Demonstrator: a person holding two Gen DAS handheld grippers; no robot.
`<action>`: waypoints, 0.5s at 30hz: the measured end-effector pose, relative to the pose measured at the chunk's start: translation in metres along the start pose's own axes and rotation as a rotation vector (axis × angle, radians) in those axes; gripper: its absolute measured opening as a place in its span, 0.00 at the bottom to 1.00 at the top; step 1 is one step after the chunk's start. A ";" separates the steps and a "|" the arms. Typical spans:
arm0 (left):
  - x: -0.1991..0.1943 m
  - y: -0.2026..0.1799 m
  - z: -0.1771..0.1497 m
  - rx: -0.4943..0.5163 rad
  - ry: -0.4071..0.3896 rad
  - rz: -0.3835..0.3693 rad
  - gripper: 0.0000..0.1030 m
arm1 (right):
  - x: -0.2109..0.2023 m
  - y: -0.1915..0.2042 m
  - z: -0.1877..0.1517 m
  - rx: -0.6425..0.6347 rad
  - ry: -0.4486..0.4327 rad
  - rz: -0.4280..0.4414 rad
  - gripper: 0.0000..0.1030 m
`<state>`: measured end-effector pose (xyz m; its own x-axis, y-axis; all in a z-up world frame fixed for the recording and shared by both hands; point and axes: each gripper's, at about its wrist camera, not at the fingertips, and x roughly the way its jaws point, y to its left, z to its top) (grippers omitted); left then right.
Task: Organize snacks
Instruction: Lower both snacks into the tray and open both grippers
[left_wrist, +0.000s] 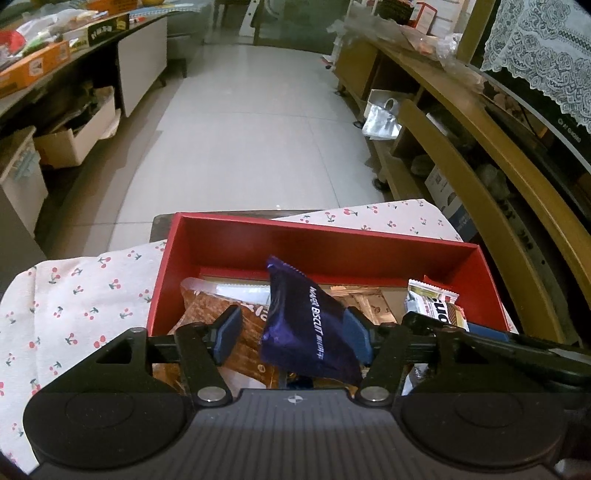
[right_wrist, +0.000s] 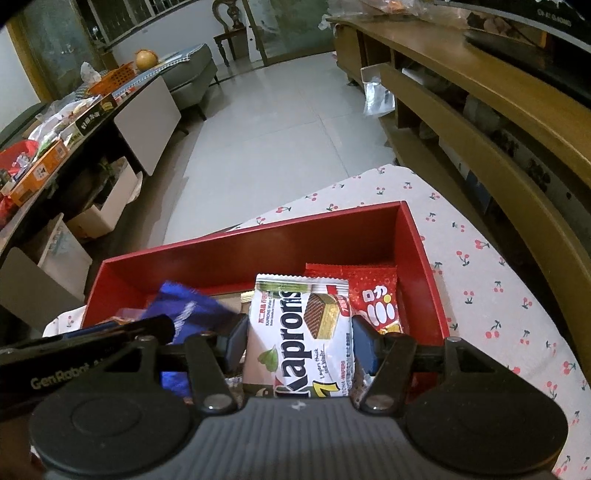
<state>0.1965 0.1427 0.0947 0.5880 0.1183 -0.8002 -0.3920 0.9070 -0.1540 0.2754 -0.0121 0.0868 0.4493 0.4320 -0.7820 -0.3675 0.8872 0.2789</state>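
Two packets | left gripper (left_wrist: 291, 326) slack around BISCUIT packet (left_wrist: 312, 332) | right gripper (right_wrist: 299, 341) clamps Kaprons packet (right_wrist: 295, 317)

The red rectangular box (left_wrist: 236, 243) looks like matt card with smooth walls. In it, the purple biscuit packet (left_wrist: 310, 325) is glossy, crinkled foil or plastic film; at three o'clock of it lies the white wafer packet (right_wrist: 299, 332), smooth printed film with a soft sheen. The white cherry-print cloth (left_wrist: 74, 295) under the box is soft, matt woven fabric. The left gripper (left_wrist: 291, 332) and right gripper (right_wrist: 297, 347) are matt black plastic with ribbed grey housings, shiny metal pivot pins and blue, rubbery-looking pads.
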 end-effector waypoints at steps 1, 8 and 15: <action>-0.001 0.000 0.000 -0.001 0.000 -0.002 0.68 | 0.000 0.000 0.000 0.004 0.000 0.001 0.65; -0.010 0.004 0.000 -0.014 -0.005 -0.010 0.69 | -0.002 0.002 0.000 0.009 0.004 0.022 0.66; -0.021 0.001 -0.003 0.017 -0.029 0.006 0.76 | -0.016 0.001 0.000 0.017 -0.027 0.026 0.68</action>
<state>0.1814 0.1396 0.1096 0.6062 0.1354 -0.7837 -0.3835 0.9130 -0.1389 0.2678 -0.0182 0.0996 0.4620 0.4590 -0.7589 -0.3654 0.8782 0.3087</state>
